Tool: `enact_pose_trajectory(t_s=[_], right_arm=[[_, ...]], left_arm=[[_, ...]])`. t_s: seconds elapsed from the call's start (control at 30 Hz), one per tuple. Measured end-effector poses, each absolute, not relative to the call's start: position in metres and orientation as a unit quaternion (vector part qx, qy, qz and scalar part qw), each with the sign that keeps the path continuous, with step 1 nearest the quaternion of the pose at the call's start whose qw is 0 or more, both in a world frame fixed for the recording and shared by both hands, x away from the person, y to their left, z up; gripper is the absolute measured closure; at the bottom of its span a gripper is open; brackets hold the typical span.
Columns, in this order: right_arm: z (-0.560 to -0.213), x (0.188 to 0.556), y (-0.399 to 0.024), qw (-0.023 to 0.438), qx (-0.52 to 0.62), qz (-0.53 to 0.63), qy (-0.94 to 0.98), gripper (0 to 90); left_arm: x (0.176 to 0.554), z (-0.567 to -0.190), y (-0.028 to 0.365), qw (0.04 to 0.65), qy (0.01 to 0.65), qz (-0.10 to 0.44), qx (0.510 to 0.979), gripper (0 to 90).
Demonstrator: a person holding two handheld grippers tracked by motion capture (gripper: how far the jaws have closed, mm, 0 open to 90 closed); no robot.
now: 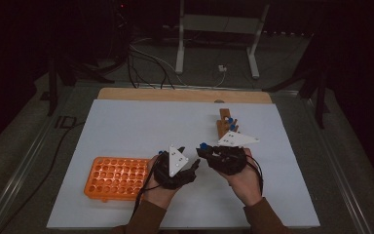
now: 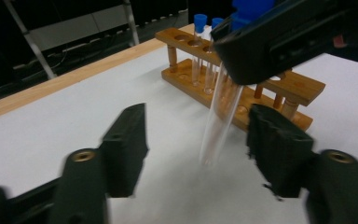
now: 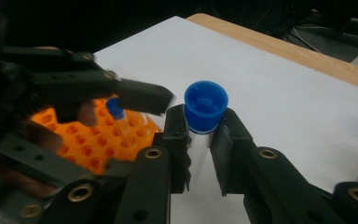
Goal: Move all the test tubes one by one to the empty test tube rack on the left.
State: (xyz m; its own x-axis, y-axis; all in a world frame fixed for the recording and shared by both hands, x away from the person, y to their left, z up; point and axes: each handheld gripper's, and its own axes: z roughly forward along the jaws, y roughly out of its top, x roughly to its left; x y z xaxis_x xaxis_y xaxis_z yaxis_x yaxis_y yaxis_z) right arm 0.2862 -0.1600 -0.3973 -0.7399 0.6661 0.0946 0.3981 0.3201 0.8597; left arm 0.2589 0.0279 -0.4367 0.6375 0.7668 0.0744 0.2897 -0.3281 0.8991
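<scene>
A clear test tube with a blue cap point(image 3: 206, 106) is clamped just under its cap by the right gripper point(image 3: 200, 140), held above the white table sheet point(image 1: 126, 122) near the middle, a little toward the near edge. The tube's glass body point(image 2: 220, 116) hangs tilted between the parted jaws of the left gripper point(image 2: 196, 140), which are not touching it (a gap is seen on both sides), so nothing is grasped by the left one yet. A handover is judged to be the step in hand.

To do it well, the left jaws should be centred on the glass lower down, clear of the right gripper's pads, and closed squarely before the right grip is released. The tube should be kept steady and its tilt matched (a skewed pinch on glass may slip).

An orange tube rack point(image 1: 117, 178) lies by the near-left corner, with one blue-capped tube point(image 3: 116, 112) apparently standing in it. A wooden rack point(image 2: 242, 88) with more capped tubes point(image 2: 198, 46) stands toward the far-right side. The orange rack is the likely destination, though that can't be told for sure.
</scene>
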Motion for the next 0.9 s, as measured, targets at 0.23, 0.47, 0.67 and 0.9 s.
enact_pose_trajectory(t_s=[0.23, 0.47, 0.67, 0.9], right_arm=[[-0.399, 0.286, -0.156, 0.129, 0.329, 0.481, 0.802, 77.3], [-0.399, 0.287, -0.156, 0.123, 0.331, 0.482, 0.802, 76.4], [-0.397, 0.287, -0.162, 0.119, 0.329, 0.498, 0.794, 45.6], [-0.396, 0.291, -0.174, 0.139, 0.347, 0.501, 0.781, 19.2]], left_arm=[[0.261, -0.439, 0.021, 0.477, 0.326, 0.245, 0.779, 65.1], [0.260, -0.439, 0.019, 0.472, 0.317, 0.240, 0.787, 76.8], [0.262, -0.441, 0.022, 0.467, 0.323, 0.235, 0.789, 77.1], [0.263, -0.441, 0.033, 0.473, 0.333, 0.225, 0.784, 77.2]])
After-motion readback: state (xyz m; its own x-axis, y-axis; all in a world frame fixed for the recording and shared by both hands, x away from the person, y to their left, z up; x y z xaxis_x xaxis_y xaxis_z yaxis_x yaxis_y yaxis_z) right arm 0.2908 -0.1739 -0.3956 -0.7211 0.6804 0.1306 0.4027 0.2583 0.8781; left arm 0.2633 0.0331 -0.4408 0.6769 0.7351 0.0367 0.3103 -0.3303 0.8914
